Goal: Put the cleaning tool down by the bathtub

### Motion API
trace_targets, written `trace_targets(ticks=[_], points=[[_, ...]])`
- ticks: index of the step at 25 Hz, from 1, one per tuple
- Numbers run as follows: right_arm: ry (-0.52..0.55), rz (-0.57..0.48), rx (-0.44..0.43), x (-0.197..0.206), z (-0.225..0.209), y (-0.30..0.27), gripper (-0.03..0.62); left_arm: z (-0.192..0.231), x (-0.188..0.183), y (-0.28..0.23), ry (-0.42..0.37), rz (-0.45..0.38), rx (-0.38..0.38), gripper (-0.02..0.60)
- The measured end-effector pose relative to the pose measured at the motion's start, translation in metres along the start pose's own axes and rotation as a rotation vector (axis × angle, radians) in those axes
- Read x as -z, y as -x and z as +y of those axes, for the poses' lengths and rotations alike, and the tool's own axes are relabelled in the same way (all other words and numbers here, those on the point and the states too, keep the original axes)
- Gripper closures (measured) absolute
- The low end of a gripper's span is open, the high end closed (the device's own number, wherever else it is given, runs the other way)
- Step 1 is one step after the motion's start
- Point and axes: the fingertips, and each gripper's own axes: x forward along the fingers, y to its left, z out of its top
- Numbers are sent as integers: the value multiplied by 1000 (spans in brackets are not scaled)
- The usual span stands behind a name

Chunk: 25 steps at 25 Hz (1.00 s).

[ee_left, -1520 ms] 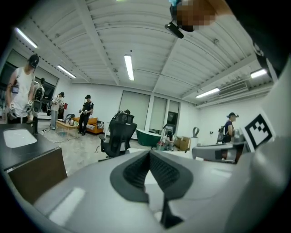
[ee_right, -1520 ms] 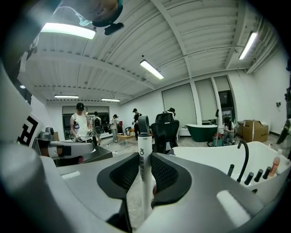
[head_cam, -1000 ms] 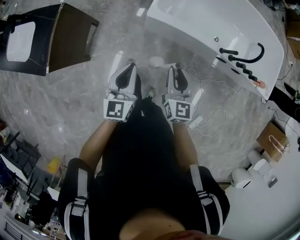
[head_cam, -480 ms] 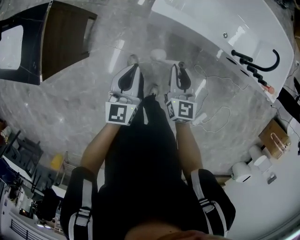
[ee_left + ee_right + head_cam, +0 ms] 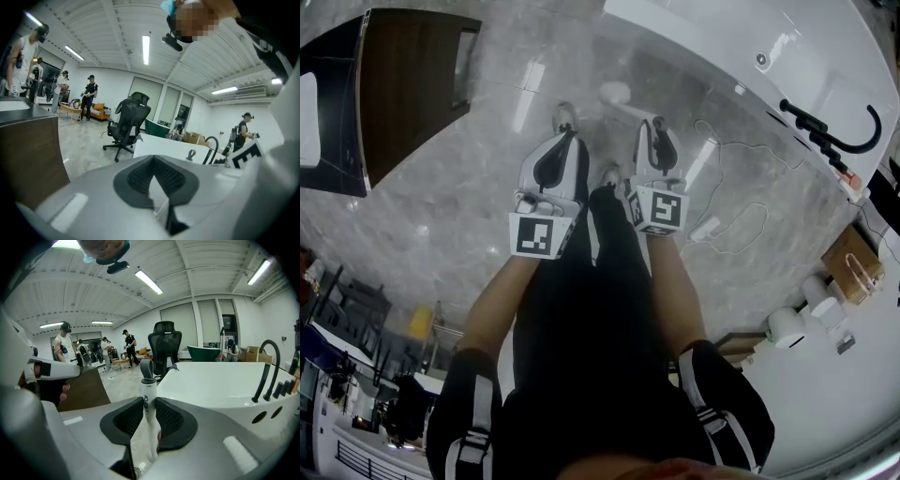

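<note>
Right gripper [image 5: 149, 423] faces the tub [image 5: 220, 383], just ahead to its right, and is clamped on the tool [image 5: 146, 380], handle upright between my jaws. I'd lower gently until it rests beside the tub, then release. Left gripper [image 5: 153, 187] is closed, empty.
</note>
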Motion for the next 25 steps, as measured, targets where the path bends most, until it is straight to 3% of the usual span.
trace_targets(ticks=[25], points=[[-37, 87, 140, 145, -34, -146, 508, 79, 86, -78, 21, 18, -20, 574]])
